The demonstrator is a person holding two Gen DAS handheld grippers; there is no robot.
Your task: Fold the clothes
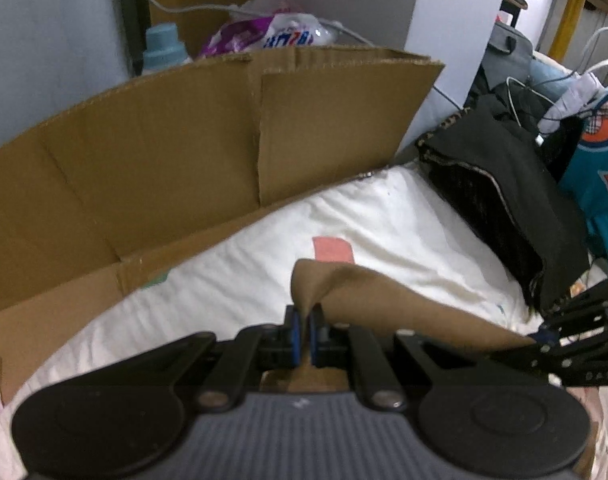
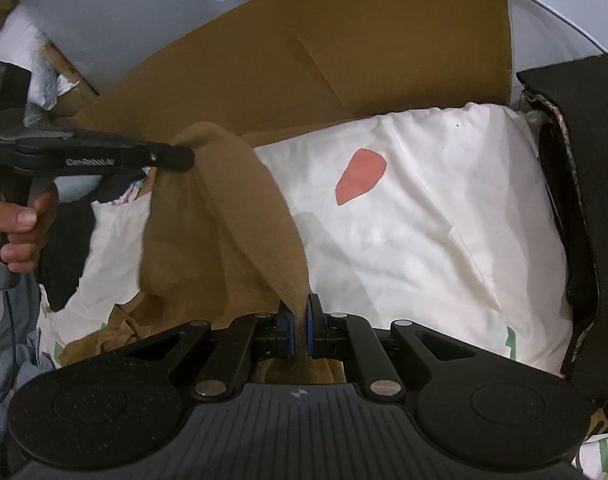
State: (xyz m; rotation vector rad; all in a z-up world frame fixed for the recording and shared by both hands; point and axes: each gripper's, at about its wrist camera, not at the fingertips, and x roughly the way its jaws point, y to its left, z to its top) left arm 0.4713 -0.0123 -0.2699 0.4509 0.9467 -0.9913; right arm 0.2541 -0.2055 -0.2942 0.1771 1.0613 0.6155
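Observation:
A tan-brown garment (image 2: 223, 232) hangs stretched between both grippers above a white sheet (image 2: 416, 240). My left gripper (image 1: 303, 316) is shut on one edge of the garment (image 1: 368, 300), its blue pads pinching the cloth. My right gripper (image 2: 299, 312) is shut on another edge, the fabric running up and left from its pads. In the right wrist view the left gripper (image 2: 183, 156) reaches in from the left, held by a person's hand (image 2: 19, 224), clamped on the cloth's far corner. In the left wrist view the right gripper (image 1: 544, 344) shows at the right edge. The garment's lower part lies crumpled on the sheet.
A brown cardboard sheet (image 1: 163, 168) stands along the far side of the bed. A folded black garment (image 1: 500, 200) lies at the right, with a teal jersey (image 1: 600, 184) and cables behind it. A detergent bottle (image 1: 163, 48) and a bag (image 1: 271, 32) sit behind the cardboard.

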